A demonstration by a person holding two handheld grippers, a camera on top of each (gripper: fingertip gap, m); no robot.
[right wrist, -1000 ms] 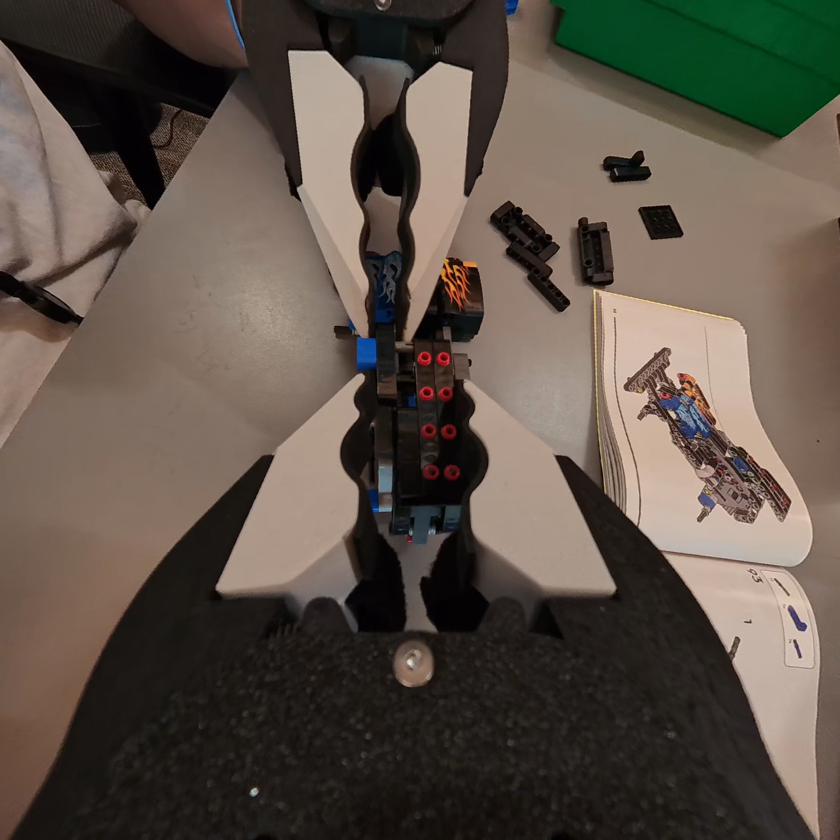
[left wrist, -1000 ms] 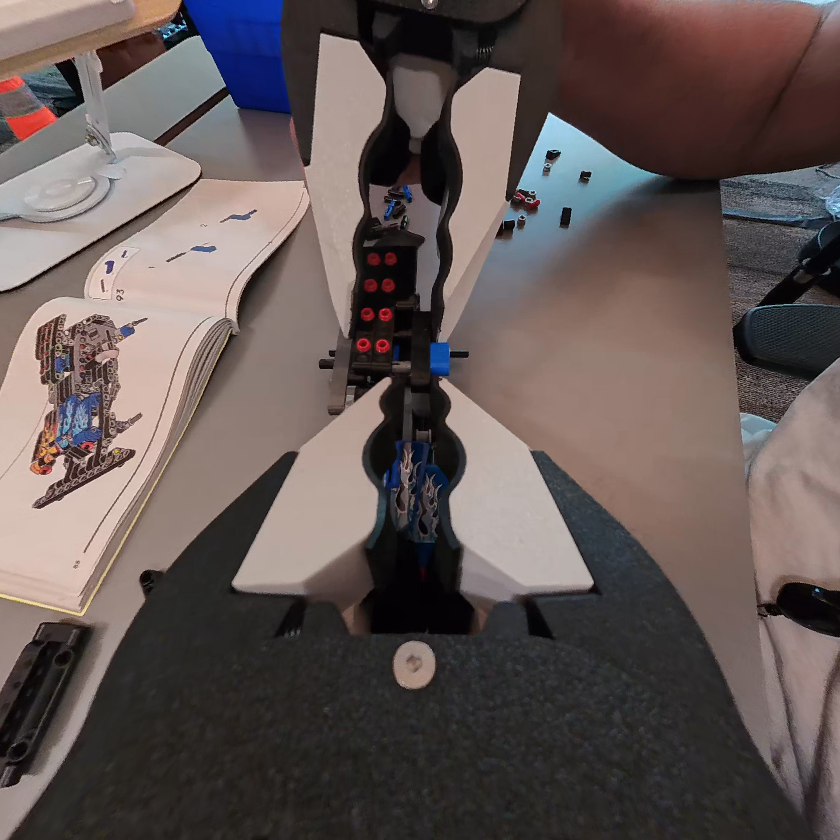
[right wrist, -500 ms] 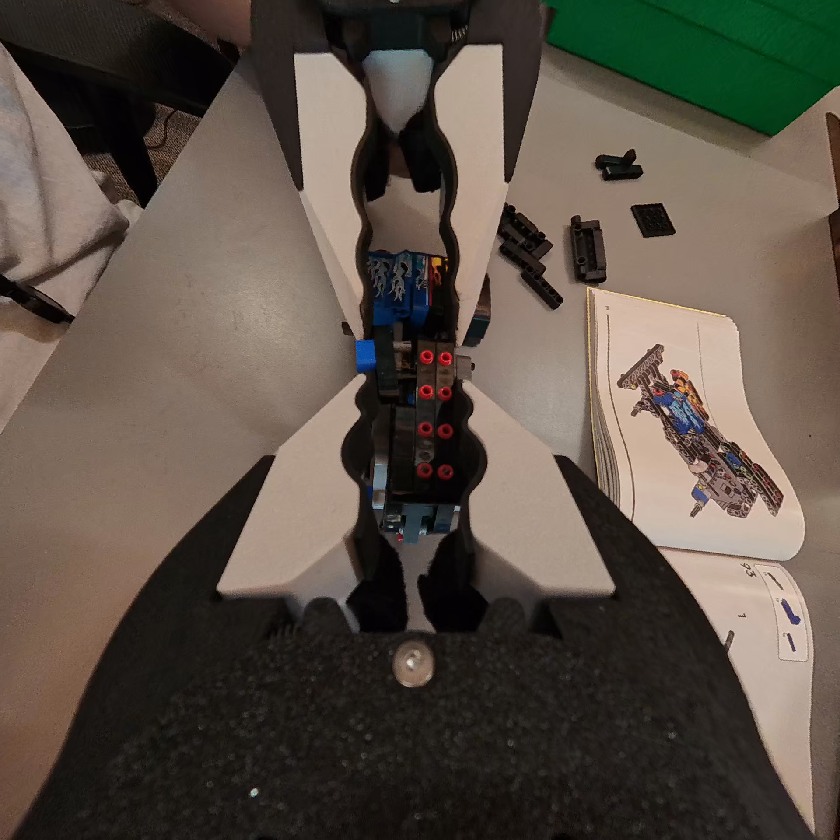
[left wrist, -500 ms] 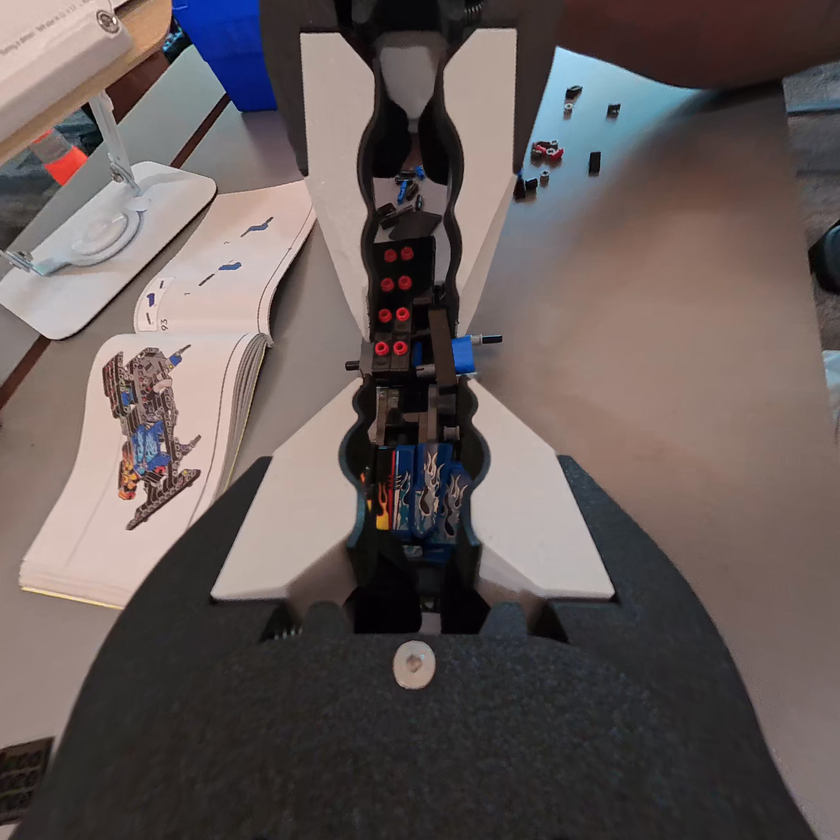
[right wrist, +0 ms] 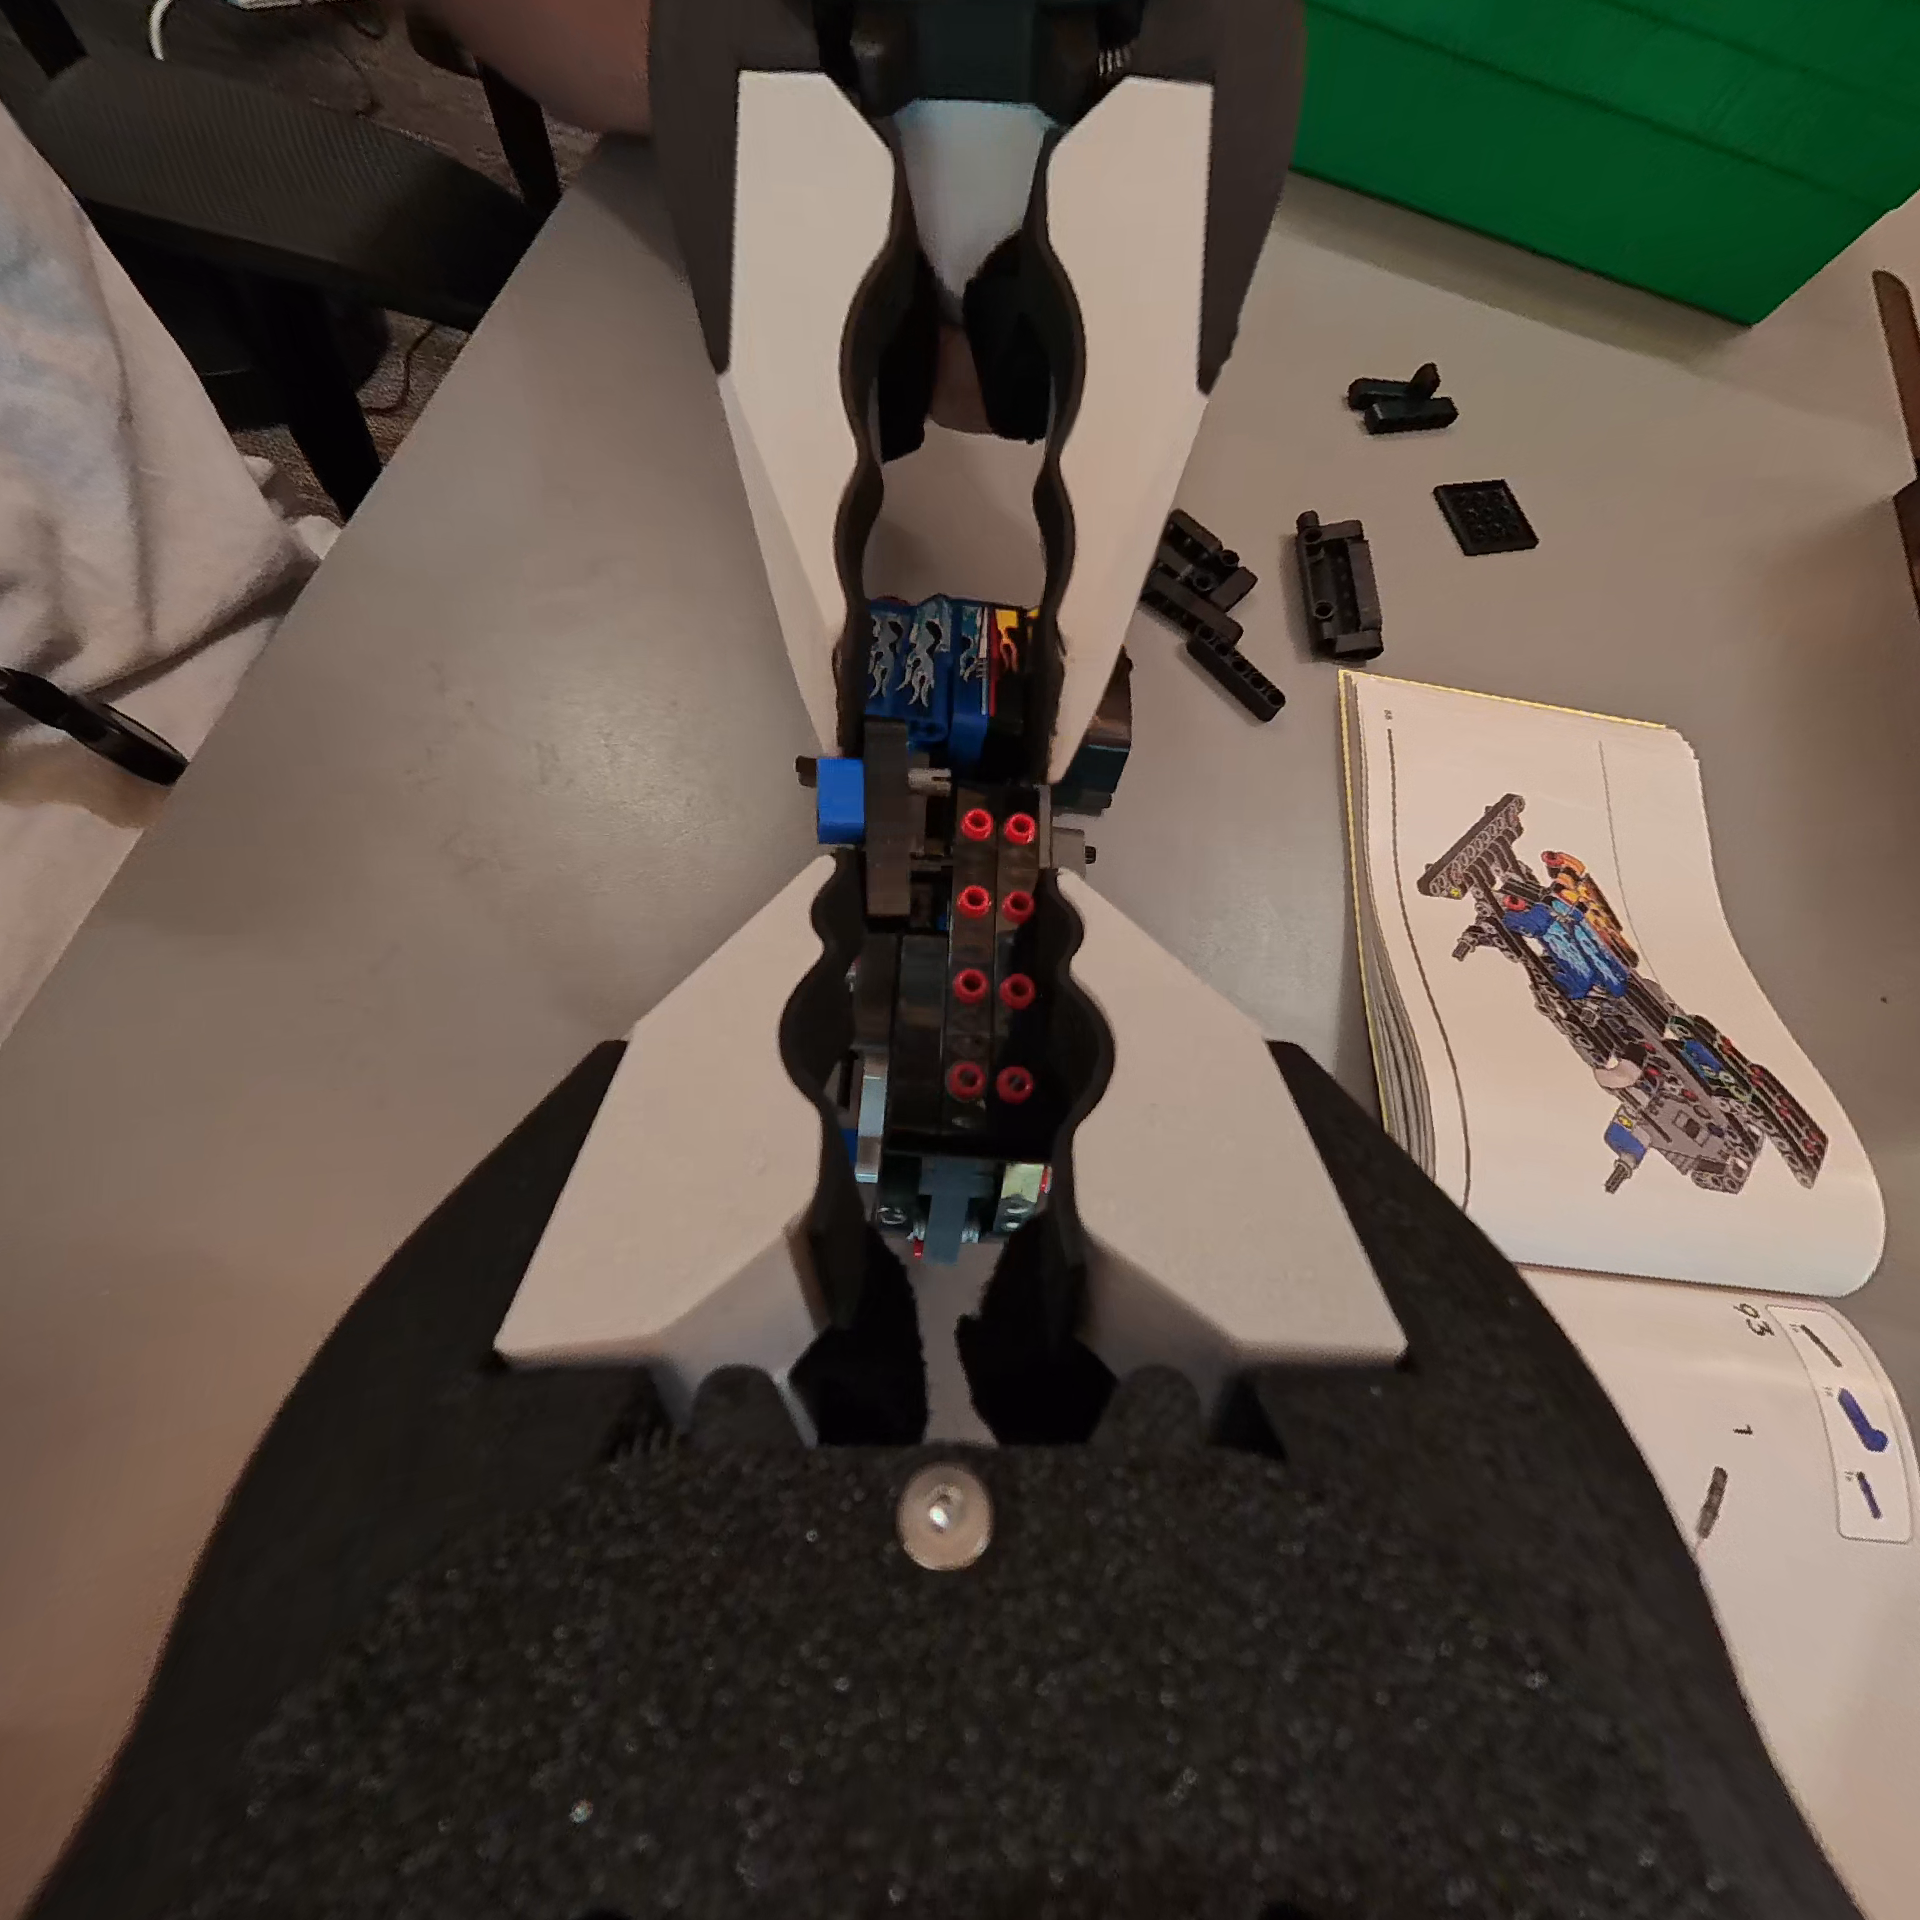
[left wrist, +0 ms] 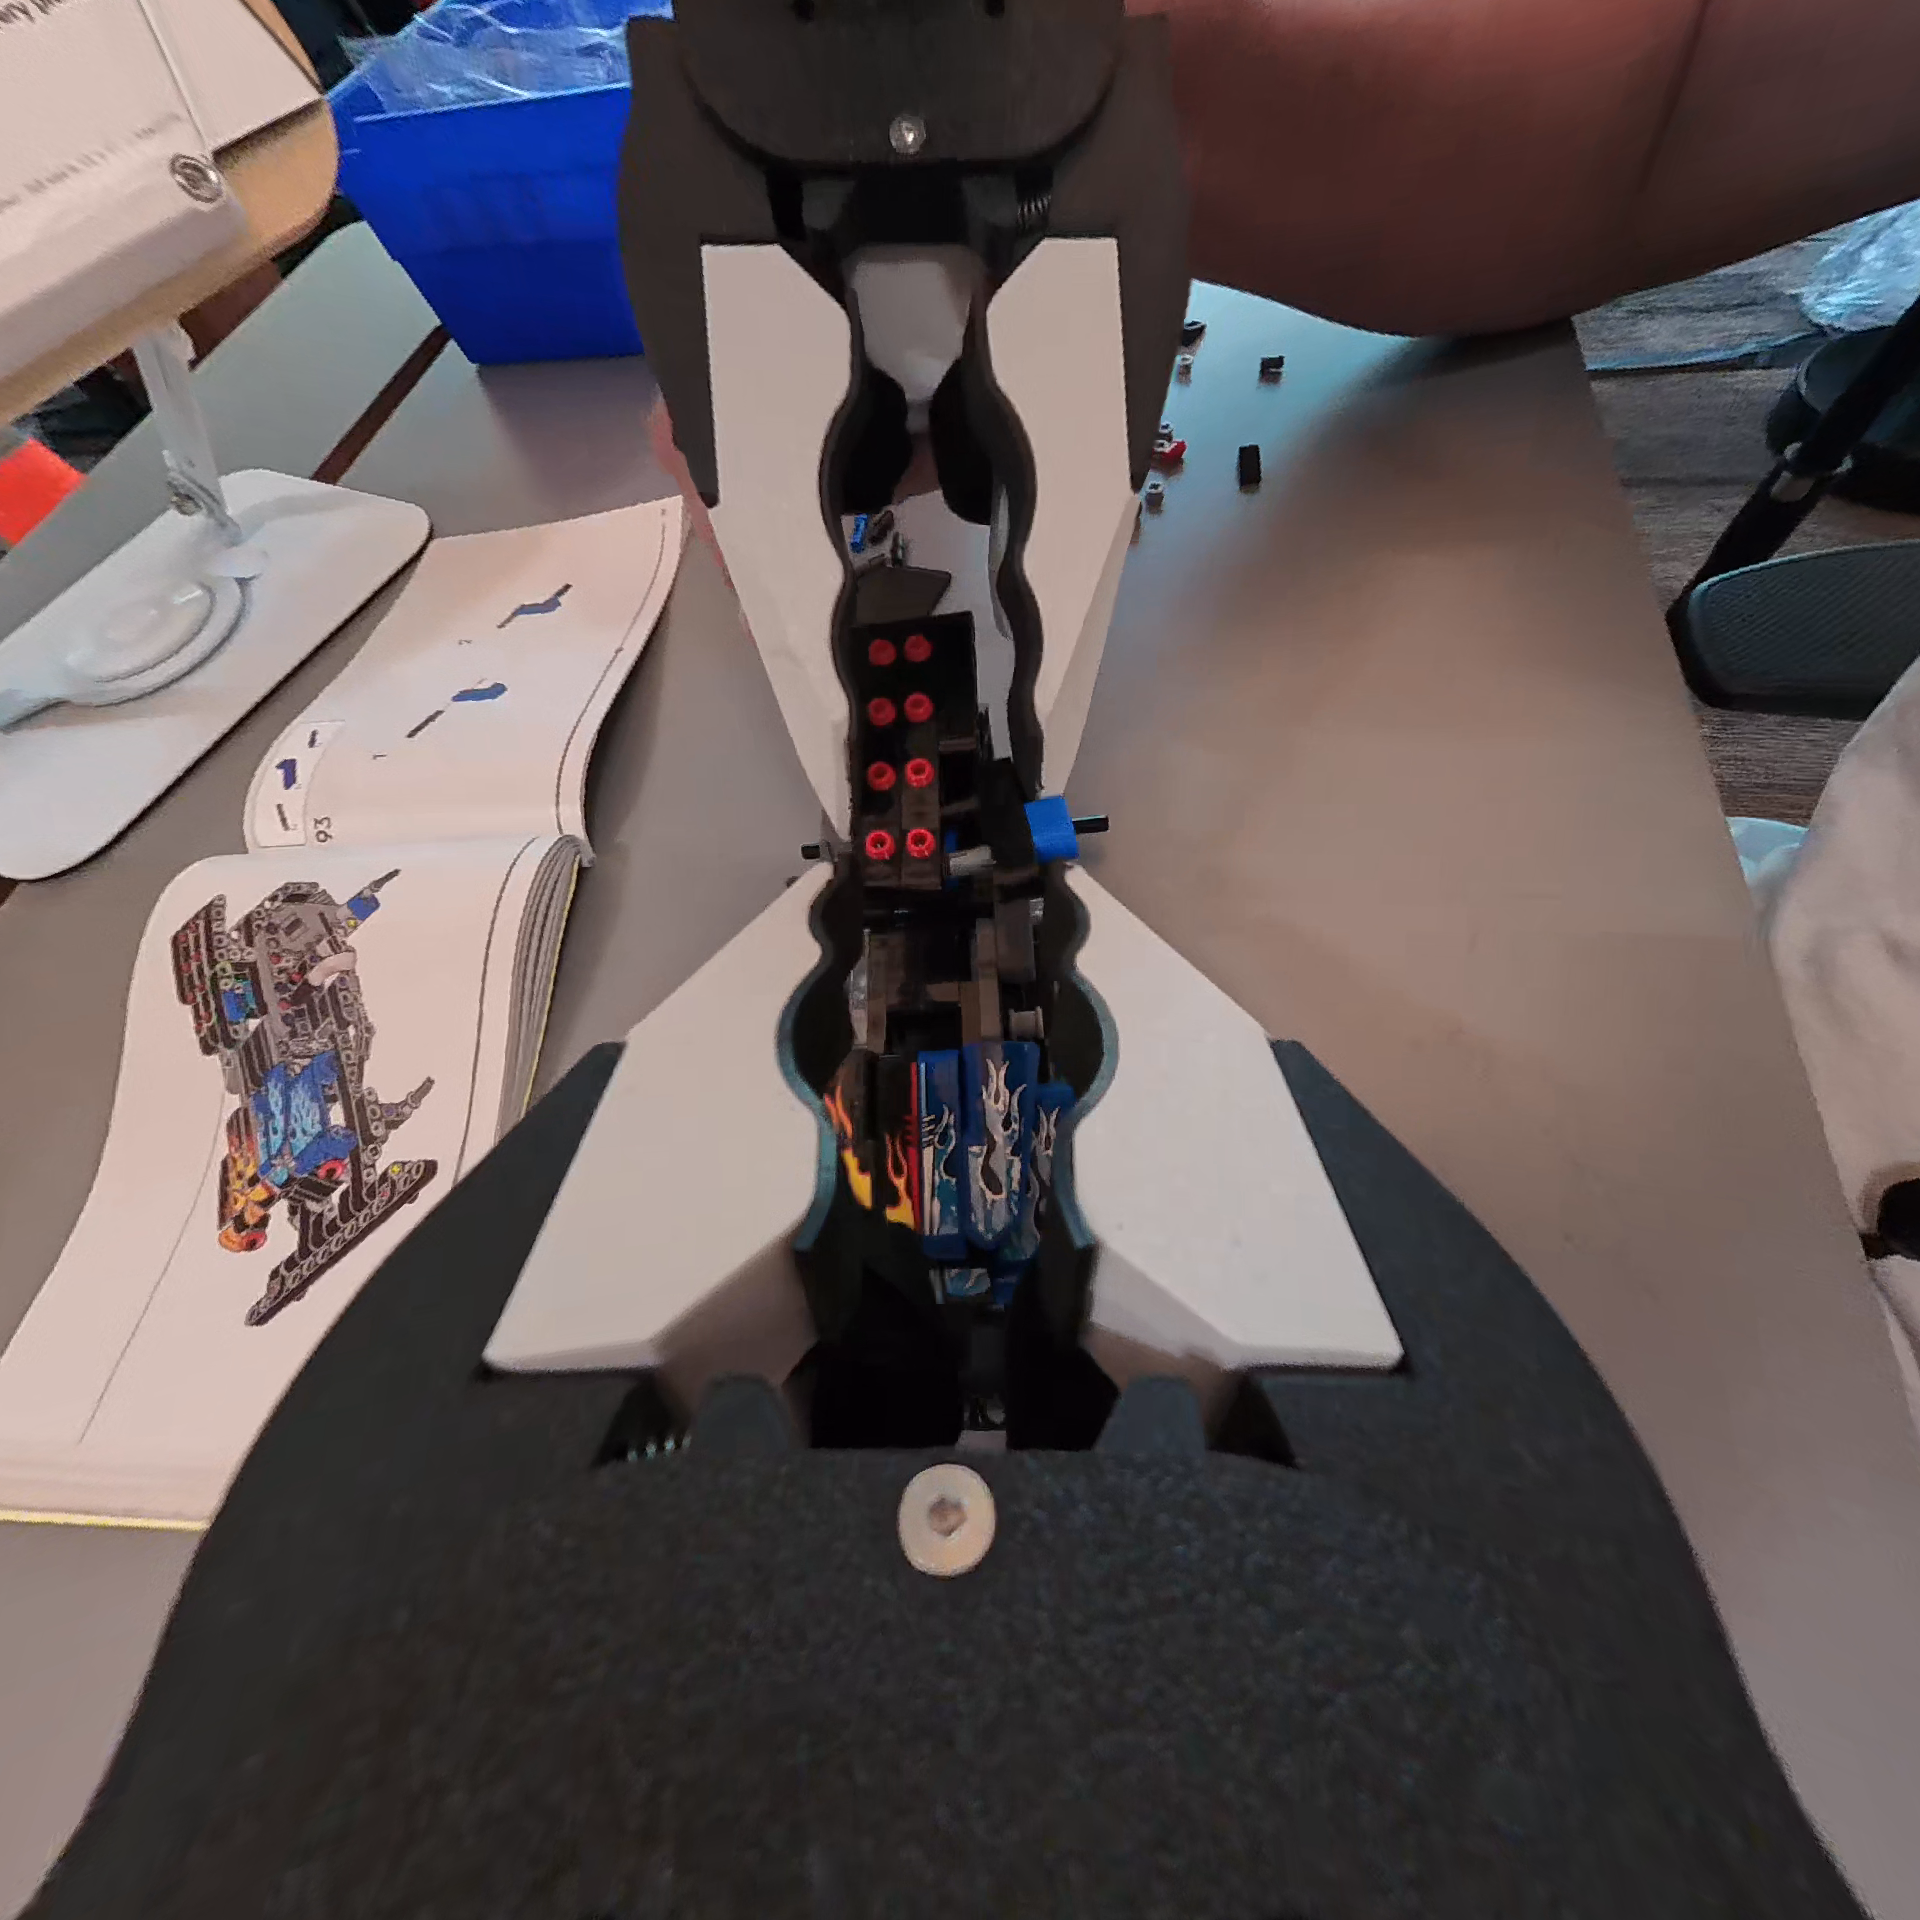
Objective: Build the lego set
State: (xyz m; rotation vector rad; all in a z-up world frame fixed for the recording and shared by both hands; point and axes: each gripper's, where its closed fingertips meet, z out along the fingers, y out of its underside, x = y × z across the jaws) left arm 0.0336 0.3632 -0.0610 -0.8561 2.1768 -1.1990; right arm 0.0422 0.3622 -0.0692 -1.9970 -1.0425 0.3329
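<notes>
A part-built lego model [left wrist: 899, 748], black with red pins and blue and orange flame panels, is held over the grey table [left wrist: 1351, 935] between both grippers, which face each other tip to tip. My left gripper [left wrist: 945, 878] is shut on the flame-panel end [left wrist: 977, 1143]. My right gripper [left wrist: 940, 805] reaches in from the top of that view. In the right wrist view, my right gripper [right wrist: 951, 868] is shut on the model's black red-pinned end [right wrist: 987, 987], and the left gripper [right wrist: 951, 753] comes in from above. A blue bush [right wrist: 840, 800] sticks out sideways on an axle.
An open instruction booklet [left wrist: 312, 1039] lies beside the model; it also shows in the right wrist view [right wrist: 1558, 987]. Loose black pieces [right wrist: 1340, 587] lie near a green bin [right wrist: 1610, 135]. A blue bin [left wrist: 499, 208], a white stand [left wrist: 156, 623] and small parts [left wrist: 1247, 457] sit farther off. A person's arm [left wrist: 1455, 156] reaches across. Both grippers' tips are close together, under 4 cm apart.
My left gripper's jaws have widened and now hold the orange flame panel as well as the blue ones. Both grippers have shifted a little with the model; the right keeps its grip.
</notes>
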